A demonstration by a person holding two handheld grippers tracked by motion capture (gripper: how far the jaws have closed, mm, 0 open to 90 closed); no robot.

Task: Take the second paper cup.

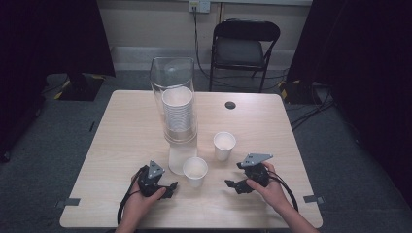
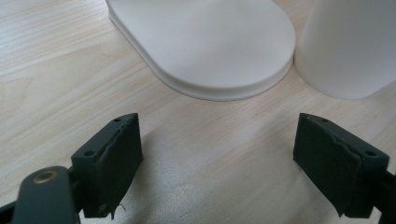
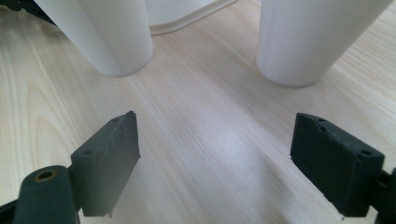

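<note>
Two white paper cups standing upright on the pale wooden table [image 1: 121,145], both on their bases, mouths up. Nearer cup [image 1: 195,171] just in front of the white base [image 1: 180,155] of the clear cup dispenser [image 1: 173,87], touching or almost touching it; hard to tell which. Farther cup [image 1: 224,145] to the right of that base, a little apart from it and from the nearer cup. Tall stack of cups [image 1: 178,112] held inside the dispenser, above the base.

Left gripper [image 1: 167,187] resting low at the table, left of and in front of the dispenser base, held in the left hand [image 1: 141,204]. Jaws spread wide with bare wood between them, nothing pinched. Seen along those jaws in the left gripper view: the rounded white base [image 2: 205,42] straight ahead, the nearer cup [image 2: 348,46] at its right edge, just beside it.

Right gripper [image 1: 233,184] right of and in front of the base, gripped by the right hand [image 1: 272,191], pointing toward the cups. Jaws likewise spread wide and empty. Seen in the right gripper view: nearer cup [image 3: 102,32] ahead on the left, farther cup [image 3: 313,37] ahead on the right, a sliver of the base [image 3: 187,11] between them, open table in the gap.

Black folding chair [image 1: 245,48] beyond the far edge of the table, well behind the dispenser.
</note>
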